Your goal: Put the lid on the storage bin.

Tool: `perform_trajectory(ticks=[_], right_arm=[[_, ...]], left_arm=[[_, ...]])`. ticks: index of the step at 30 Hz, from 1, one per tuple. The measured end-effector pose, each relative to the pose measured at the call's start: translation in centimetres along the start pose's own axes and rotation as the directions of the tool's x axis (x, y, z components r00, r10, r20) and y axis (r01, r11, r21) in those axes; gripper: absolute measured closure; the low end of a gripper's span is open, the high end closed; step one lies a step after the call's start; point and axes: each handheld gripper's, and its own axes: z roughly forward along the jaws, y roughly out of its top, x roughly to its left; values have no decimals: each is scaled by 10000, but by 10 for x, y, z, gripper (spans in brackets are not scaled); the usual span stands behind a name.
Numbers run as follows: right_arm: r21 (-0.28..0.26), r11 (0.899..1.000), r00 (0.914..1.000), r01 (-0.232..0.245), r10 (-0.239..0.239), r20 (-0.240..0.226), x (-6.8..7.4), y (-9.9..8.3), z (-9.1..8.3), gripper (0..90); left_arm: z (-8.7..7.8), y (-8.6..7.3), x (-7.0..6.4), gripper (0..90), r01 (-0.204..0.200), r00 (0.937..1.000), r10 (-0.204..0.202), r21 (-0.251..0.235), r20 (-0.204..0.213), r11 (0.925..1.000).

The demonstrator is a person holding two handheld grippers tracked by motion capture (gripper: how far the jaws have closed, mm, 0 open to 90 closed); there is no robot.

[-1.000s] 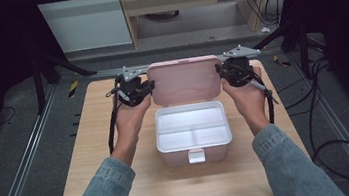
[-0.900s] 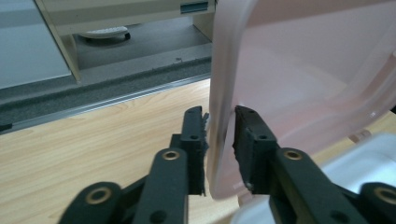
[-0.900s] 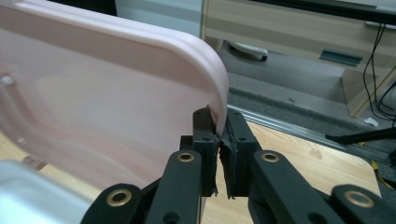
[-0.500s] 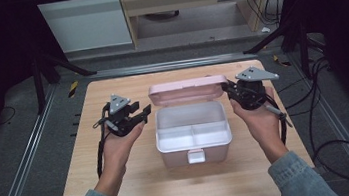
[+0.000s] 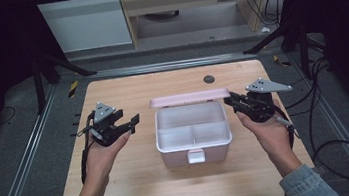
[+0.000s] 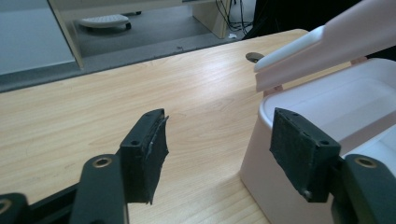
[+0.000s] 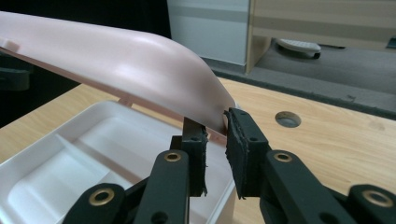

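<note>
Right gripper view: right tool (image 7: 215, 140) pinches the smooth pink lid's (image 7: 116, 60) rounded corner; left tool (image 6: 224, 154) spread.

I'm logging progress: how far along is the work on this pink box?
Done: the pink plastic lunch box sits unlatched, its two white compartments empty. In hand: the right tool pinches a corner of the pink hinged lid, holding it partway up over the box. The left tool is open beside the box, touching nothing. Left, if it is being shut: lowering the lid fully and fastening the front clasp.
</note>
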Motion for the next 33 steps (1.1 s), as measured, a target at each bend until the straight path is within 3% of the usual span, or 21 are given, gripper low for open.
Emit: perform_trajectory(ticks=[7,22,29,33], right_arm=[[327,9991,9981,-278,295,-541,-4,-10,-5,703],[1006,9945,9946,-306,403,-954,-4,-39,-13,605],[1542,9880,9992,-76,136,-380,-10,-59,-23,523],[1499,9883,9996,-273,284,-47,-19,-65,-29,480]], left_arm=[[2,-9,6,298,14,10000,-13,410,-37,9992],[6,-26,20,231,45,9994,-13,938,-346,9956],[6,-31,27,193,205,9981,-146,995,-605,9948],[7,-33,32,165,341,9969,-263,1065,-741,9937]])
